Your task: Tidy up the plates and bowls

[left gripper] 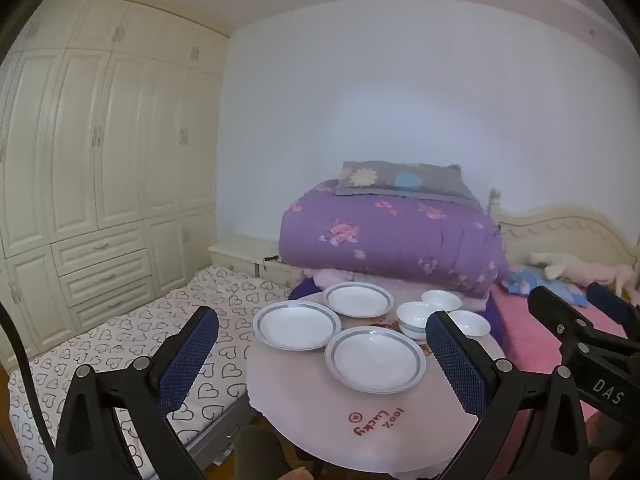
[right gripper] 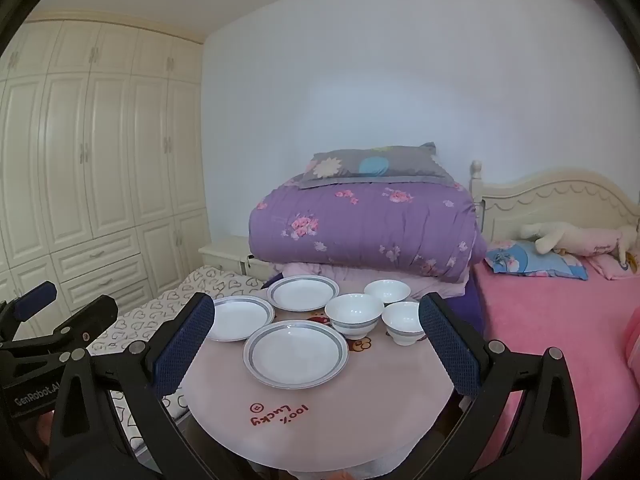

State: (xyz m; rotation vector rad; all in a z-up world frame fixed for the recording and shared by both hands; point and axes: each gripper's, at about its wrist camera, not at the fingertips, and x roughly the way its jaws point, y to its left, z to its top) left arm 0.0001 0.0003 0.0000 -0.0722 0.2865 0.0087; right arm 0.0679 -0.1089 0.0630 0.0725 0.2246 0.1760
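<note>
Three plates and three bowls wait for you on the round tabletop (right gripper: 224, 392), none stacked yet, so you are at the very start of the sorting. Taking the tabletop as a clock face in the right wrist view, the near plate (right gripper: 296, 354) sits at the centre, the left plate (right gripper: 238, 317) at about ten o'clock, and the far plate (right gripper: 303, 293) at twelve; all three lie flat and close together. The bowls cluster from one to three o'clock: the big bowl (right gripper: 354, 314) just beside the near plate, the right bowl (right gripper: 402, 322) close by it, the far bowl (right gripper: 387, 291) behind them.

Your left gripper (left gripper: 320, 356) and right gripper (right gripper: 316, 350) both hover short of the tabletop, jaws spread wide and gripping nothing.

Your next move, I judge, is to bring one pair of jaws onto a plate's rim. The rims lie low and thin, so come in shallow and close gently; glazed ware may slip.
</note>
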